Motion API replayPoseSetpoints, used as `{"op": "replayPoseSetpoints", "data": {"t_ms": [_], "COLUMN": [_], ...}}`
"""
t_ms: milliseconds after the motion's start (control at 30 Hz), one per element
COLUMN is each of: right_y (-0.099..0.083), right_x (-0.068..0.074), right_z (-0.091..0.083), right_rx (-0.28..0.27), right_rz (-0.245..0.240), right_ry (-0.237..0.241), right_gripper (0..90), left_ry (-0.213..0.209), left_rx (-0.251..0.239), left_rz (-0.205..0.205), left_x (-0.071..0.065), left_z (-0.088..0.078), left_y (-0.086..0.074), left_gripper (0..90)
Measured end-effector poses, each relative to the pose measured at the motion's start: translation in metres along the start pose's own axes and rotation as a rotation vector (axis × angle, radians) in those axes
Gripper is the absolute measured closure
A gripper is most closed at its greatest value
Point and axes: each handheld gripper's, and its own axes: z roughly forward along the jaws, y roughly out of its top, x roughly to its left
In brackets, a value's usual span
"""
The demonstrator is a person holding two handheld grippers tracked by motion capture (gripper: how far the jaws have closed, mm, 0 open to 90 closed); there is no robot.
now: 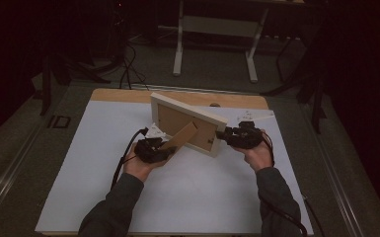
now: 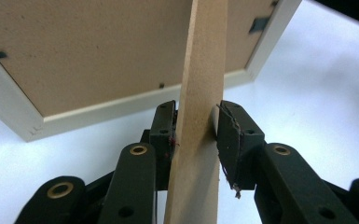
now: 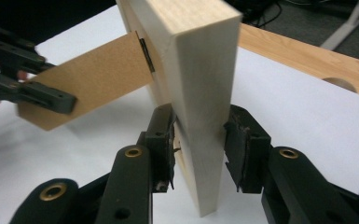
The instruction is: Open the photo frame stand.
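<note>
- Left hand-held gripper pinches the cardboard stand swung out from the back of a pale wooden picture frame.
- Right hand-held gripper clamps the frame's side edge.
- Frame stands tilted above the white surface, between both hands.
- Beyond, a wooden strip borders the surface.
</note>
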Motion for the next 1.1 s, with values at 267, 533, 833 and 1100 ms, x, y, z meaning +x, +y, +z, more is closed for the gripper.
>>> {"op": "replayPoseSetpoints", "data": {"t_ms": [267,533,833,1100], "right_y": [-0.002,-0.005,-0.005,-0.007], "right_x": [0.006,0.011,0.016,0.021], "right_z": [-0.003,-0.004,-0.003,-0.002], "right_rx": [0.009,-0.005,-0.004,-0.003], "right_rz": [-0.041,-0.045,-0.063,-0.089], "right_ry": [0.033,0.048,0.059,0.079], "right_gripper": [63.1,63.3,62.7,61.0], "left_ry": [-0.002,0.001,-0.016,-0.013], "left_rx": [0.006,0.006,0.003,0.013], "left_rz": [-0.011,-0.009,-0.021,-0.012], "left_x": [0.004,0.005,0.008,0.006], "left_z": [0.003,0.003,0.004,0.004], "left_y": [-0.008,-0.009,-0.012,-0.02], "left_gripper": [69.2,70.2,69.5,69.2]}}
